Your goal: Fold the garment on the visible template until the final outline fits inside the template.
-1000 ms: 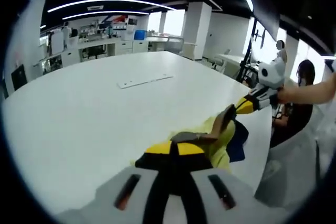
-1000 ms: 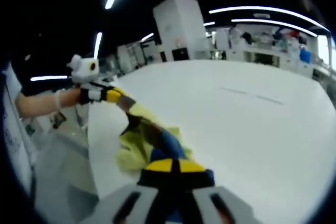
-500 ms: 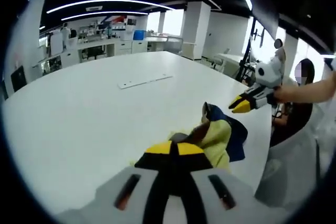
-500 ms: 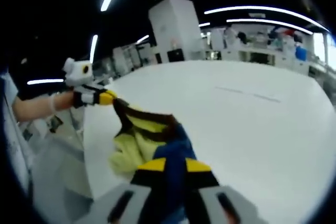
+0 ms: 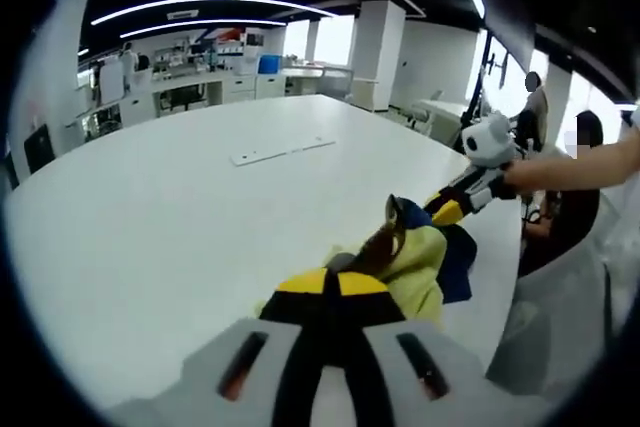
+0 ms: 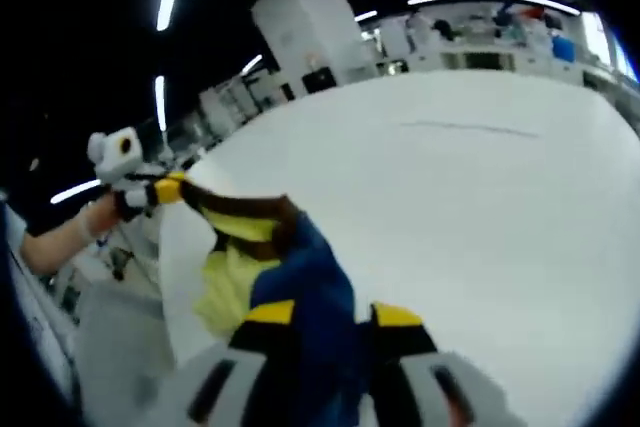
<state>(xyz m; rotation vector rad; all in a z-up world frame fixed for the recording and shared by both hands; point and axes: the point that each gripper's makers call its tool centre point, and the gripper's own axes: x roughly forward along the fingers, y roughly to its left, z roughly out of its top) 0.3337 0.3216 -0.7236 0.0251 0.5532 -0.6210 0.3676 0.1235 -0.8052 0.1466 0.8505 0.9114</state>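
Yellow-and-blue garment (image 5: 420, 257) hangs bunched above the white desk's (image 5: 180, 207) near edge, with left tongs (image 5: 330, 282) and right tongs (image 6: 325, 312) both clamped on its cloth.

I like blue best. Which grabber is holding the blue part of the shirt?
The right gripper: blue cloth runs between its jaws. The left gripper holds a brown and yellow part of the shirt.

I see a big white table (image 5: 180, 217), a flat white strip (image 5: 283, 151) lying on it toward its far side, a white pillar (image 5: 378, 55) beyond, lab benches (image 5: 200, 87) at back, ceiling light strips (image 5: 200, 7), a seated person (image 5: 575, 187) at right
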